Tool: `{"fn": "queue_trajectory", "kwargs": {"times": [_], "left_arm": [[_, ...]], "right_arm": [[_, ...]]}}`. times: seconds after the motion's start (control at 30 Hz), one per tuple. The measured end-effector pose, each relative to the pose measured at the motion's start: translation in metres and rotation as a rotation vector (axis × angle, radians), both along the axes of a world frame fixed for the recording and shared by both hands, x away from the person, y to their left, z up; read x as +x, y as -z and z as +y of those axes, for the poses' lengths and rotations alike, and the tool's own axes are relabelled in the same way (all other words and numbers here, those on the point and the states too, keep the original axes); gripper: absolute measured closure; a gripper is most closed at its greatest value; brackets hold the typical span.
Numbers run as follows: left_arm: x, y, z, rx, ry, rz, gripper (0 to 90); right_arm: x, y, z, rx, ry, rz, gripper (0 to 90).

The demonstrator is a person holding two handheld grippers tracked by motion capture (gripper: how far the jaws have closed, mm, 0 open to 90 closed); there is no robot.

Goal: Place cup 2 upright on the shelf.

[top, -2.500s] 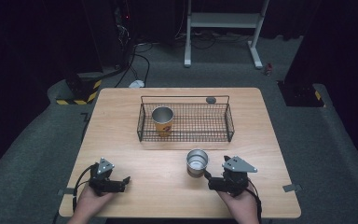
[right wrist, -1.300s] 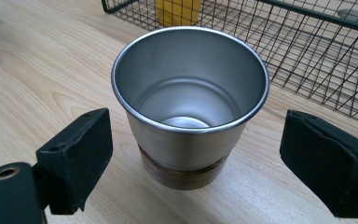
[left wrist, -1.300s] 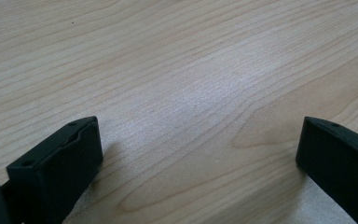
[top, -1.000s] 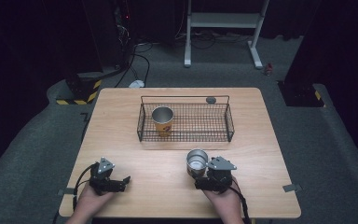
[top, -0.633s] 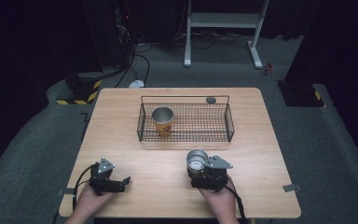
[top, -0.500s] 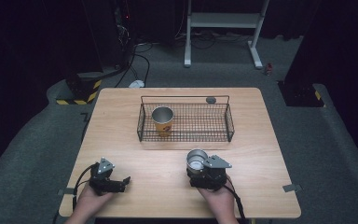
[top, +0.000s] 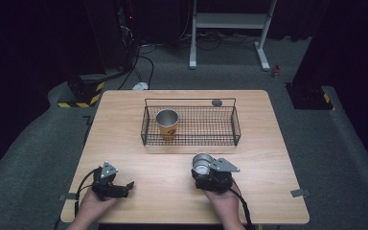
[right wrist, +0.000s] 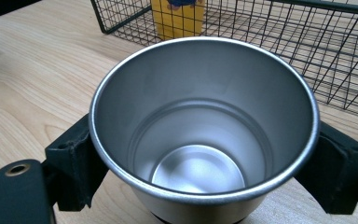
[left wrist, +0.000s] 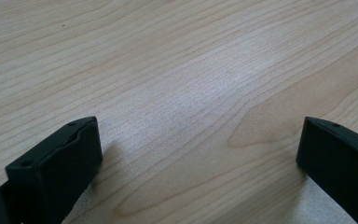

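A wooden table (top: 139,143) seen from above; a wire basket (top: 235,125) sits mid-table with an orange cup (top: 167,123) upright in its left end; a steel cup (top: 201,163) stands just in front of the basket, gripped on both sides by the right gripper (top: 206,173); the left gripper (top: 128,186) rests near the table's front left, jaws spread wide over bare wood.

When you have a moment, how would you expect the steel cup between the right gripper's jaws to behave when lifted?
The steel cup looks rigid, so it probably won't deform. Its polished, tapered wall may slip downward. It is empty, so likely light.
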State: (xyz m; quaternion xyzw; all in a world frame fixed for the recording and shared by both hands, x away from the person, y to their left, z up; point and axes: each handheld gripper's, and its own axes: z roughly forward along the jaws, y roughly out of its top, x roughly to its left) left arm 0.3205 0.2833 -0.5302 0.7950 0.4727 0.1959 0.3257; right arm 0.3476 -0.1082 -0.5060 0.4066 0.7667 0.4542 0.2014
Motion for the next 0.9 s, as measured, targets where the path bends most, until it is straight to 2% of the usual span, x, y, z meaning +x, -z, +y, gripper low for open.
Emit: {"fn": "queue_trajectory", "kwargs": {"times": [0.07,0.33,0.53,0.9], "left_arm": [[0.000,0.000,0.000,0.001,-0.001,-0.002,0.3],[-0.001,0.000,0.000,-0.001,-0.004,-0.001,0.3],[-0.001,0.000,0.000,-0.002,-0.004,-0.004,0.4],[0.000,0.000,0.000,0.000,-0.001,0.000,0.3]], "right_arm": [[0.000,0.000,0.001,0.016,-0.002,-0.013,14.3],[-0.002,0.003,0.002,0.008,0.004,-0.050,17.3],[-0.002,0.002,0.003,-0.009,0.003,-0.053,17.9],[-0.008,-0.007,0.003,-0.007,0.000,-0.077,18.3]]}}
